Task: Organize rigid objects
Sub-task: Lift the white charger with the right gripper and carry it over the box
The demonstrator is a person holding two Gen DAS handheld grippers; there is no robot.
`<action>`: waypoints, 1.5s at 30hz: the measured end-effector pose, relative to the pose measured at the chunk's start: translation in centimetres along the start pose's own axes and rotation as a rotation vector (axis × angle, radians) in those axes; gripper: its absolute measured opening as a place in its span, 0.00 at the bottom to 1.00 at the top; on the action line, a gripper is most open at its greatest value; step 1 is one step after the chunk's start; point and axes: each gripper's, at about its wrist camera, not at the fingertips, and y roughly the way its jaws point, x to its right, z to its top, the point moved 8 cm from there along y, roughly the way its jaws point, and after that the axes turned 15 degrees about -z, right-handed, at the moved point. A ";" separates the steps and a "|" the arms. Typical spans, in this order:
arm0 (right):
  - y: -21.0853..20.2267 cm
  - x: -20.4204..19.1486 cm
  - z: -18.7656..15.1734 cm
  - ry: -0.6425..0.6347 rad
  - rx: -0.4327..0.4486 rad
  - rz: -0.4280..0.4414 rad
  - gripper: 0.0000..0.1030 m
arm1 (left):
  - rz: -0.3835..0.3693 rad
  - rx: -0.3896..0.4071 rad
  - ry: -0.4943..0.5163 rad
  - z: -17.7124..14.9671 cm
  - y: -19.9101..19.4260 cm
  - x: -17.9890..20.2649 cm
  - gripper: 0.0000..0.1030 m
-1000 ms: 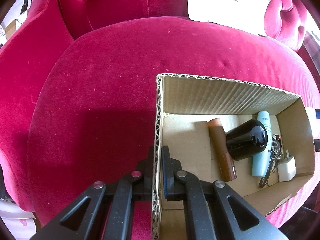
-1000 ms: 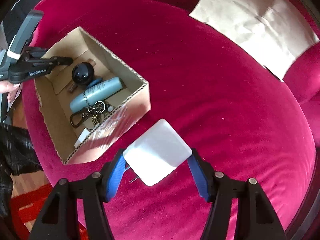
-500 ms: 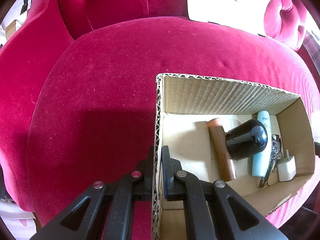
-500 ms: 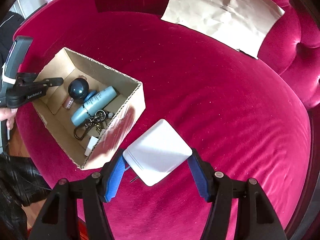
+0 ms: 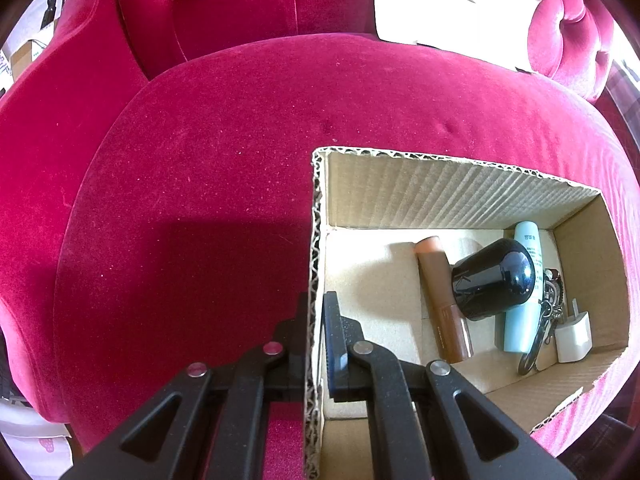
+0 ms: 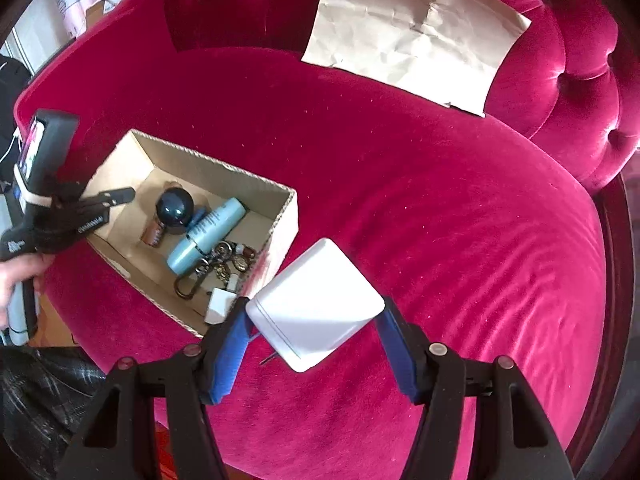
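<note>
Setting: a crimson velvet seat cushion (image 6: 420,200) on a tufted armchair, carrying an open cardboard box (image 6: 224,168).
Left hand-held gripper (image 5: 316,312): closed on the box's near wall, one finger outside and one inside the corrugated edge.
Right hand-held gripper (image 6: 312,336): clamped on a large white charger (image 6: 316,308), held in the air just beside the box's right corner; two metal prongs poke out at its lower left.
Box edges: four upright walls with rough cut rims; the wall nearest the right gripper looks glossy, perhaps taped, though the blur makes that unsure.
Open room: wide bare velvet to the right of the box and behind it, up to the chair back.
Box contents: a brown tube (image 5: 440,300) lying flat; a black rounded cap-shaped object (image 5: 494,280) resting against it; a pale blue tube (image 5: 520,292) alongside; a bunch of keys with a carabiner (image 5: 538,336); a small white plug (image 5: 572,336) in the corner.
Free floor in box: the half nearest the left gripper.
Chair back: a creased brown paper sheet (image 6: 412,28) leaning on it, well apart from the box.
</note>
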 end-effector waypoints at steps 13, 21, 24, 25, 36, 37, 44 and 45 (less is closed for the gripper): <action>-1.3 -1.6 2.0 0.021 0.022 0.012 0.64 | -0.002 -0.001 -0.002 -0.1 -0.1 -0.1 0.05; -1.5 -4.7 3.7 0.010 0.042 0.038 0.64 | -0.003 -0.002 0.002 0.0 0.0 -0.1 0.05; -1.2 -5.7 4.1 0.011 0.045 0.048 0.64 | -0.003 -0.003 0.003 0.0 0.0 -0.2 0.05; -1.0 -6.0 4.2 0.011 0.043 0.045 0.64 | -0.002 -0.003 0.004 0.0 -0.1 -0.3 0.05; 0.8 -8.2 4.9 0.071 0.028 0.038 0.64 | -0.004 -0.004 0.006 0.0 0.0 -0.2 0.05; 1.0 -8.3 4.9 0.079 0.027 0.037 0.64 | -0.004 -0.004 0.007 0.0 0.0 -0.2 0.05; 2.1 -8.7 5.2 0.143 0.012 0.033 0.64 | -0.005 -0.003 0.006 0.0 0.0 -0.3 0.05; 2.3 -8.7 5.2 0.154 0.008 0.034 0.64 | -0.005 -0.003 0.005 0.0 0.0 -0.3 0.05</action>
